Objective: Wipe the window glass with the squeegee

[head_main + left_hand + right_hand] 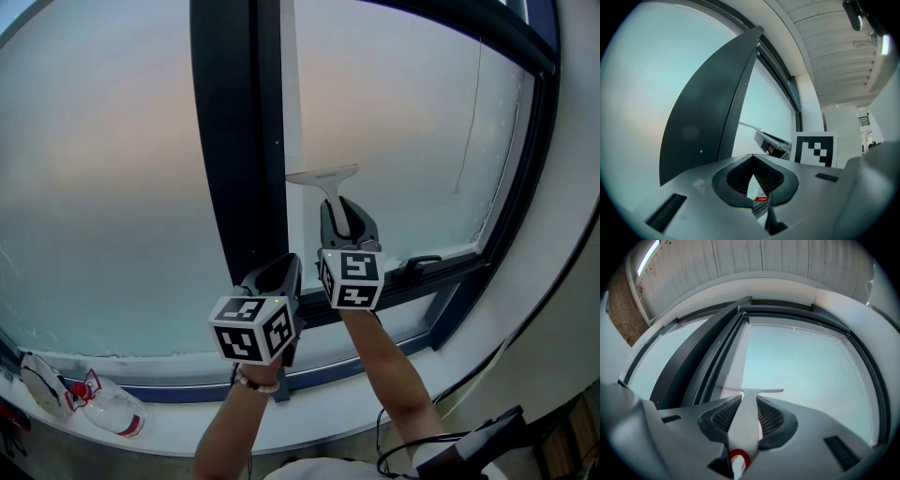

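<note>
A white squeegee [324, 178] has its blade up against the right window pane [412, 122], just right of the dark mullion [239, 141]. My right gripper [345, 214] is shut on its handle. In the right gripper view the handle [745, 420] runs between the pads, with the blade [752, 391] crosswise ahead on the frosted glass. My left gripper [275, 275] hangs lower, in front of the mullion's foot. Its jaws meet at the tips [752, 158] with nothing held. From there the squeegee blade [746, 125] and the right gripper [771, 143] show to the right.
A plastic bottle [111, 410] with a red label lies on the white sill [309, 412] at the lower left, next to a white mask-like item [37, 380]. A black window handle [422, 263] sticks out from the lower frame. Black cables [441, 441] lie at the lower right.
</note>
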The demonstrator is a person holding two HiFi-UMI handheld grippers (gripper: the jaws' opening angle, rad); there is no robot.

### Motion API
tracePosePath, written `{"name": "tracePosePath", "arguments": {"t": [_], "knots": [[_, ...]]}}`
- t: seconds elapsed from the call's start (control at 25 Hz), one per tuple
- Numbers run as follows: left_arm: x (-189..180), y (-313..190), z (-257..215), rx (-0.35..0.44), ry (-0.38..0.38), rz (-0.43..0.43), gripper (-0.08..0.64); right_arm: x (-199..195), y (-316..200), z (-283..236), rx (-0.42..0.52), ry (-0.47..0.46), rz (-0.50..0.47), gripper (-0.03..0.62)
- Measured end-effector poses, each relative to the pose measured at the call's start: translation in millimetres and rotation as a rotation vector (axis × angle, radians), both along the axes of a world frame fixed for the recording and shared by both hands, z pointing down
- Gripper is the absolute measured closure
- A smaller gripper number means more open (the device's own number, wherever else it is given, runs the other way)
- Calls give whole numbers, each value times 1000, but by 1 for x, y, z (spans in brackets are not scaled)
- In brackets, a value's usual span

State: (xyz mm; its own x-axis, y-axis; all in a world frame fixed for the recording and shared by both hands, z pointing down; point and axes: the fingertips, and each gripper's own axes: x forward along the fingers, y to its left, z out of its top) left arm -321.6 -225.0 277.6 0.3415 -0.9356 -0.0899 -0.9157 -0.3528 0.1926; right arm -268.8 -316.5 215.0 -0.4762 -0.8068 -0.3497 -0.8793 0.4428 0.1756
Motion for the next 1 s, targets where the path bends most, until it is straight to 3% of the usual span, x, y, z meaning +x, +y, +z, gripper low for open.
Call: {"name": "tracePosePath", "arguments": {"t": [0.4, 1.0], "knots": [[2, -4, 42, -45, -62, -67, 560, 5, 1, 73, -96, 33, 9, 502], [10, -5, 107, -155, -8, -60, 560, 5, 0, 163, -212, 56, 6, 502]]}}
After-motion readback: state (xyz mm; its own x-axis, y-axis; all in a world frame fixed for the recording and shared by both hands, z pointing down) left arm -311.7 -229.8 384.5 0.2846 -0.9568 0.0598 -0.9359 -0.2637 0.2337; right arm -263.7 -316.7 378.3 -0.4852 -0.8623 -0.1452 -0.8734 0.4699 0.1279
